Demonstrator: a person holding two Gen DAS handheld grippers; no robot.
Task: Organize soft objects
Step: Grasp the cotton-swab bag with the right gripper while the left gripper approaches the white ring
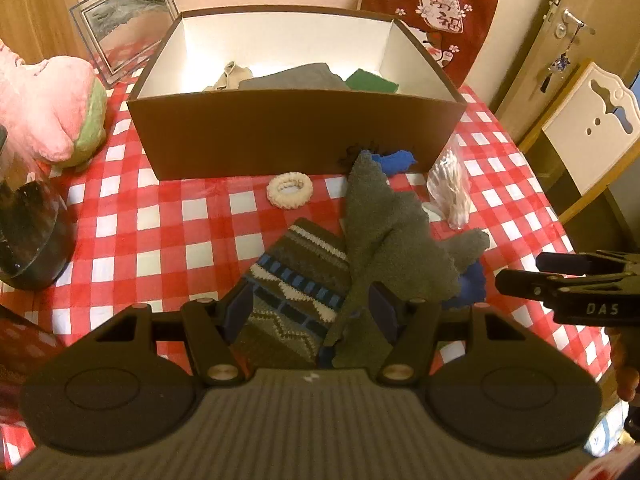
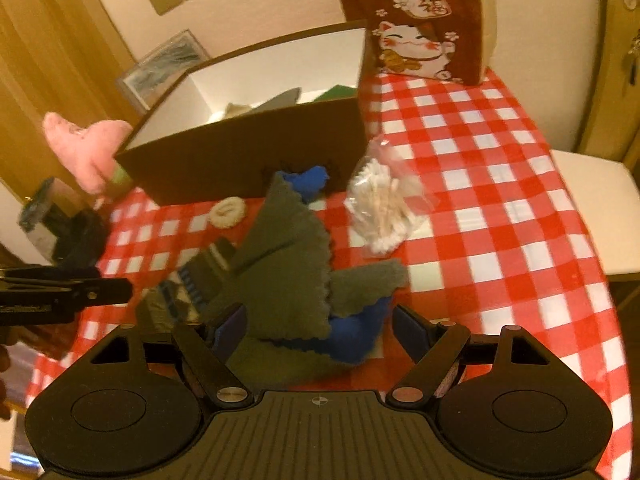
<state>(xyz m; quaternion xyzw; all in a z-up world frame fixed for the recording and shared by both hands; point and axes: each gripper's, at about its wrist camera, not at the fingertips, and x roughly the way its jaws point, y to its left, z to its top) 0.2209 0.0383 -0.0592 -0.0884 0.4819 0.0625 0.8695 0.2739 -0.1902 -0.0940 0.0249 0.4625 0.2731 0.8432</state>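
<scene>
Left wrist view: the left gripper hangs with its jaws spread and gripping nothing, straddling a striped knit piece and the near edge of an olive-green fleece cloth on the red-and-white checked tablecloth. From the right wrist view the right gripper is likewise released, its jaws standing to either side of the same olive cloth and the blue felt that pokes out beneath it. Beyond the cloth lie a cream scrunchie and a clear bag of cotton swabs, both just in front of the brown box. Inside the box lie beige, grey and green fabrics. A pink plush toy sits to the box's left, a red lucky-cat cushion behind it.
</scene>
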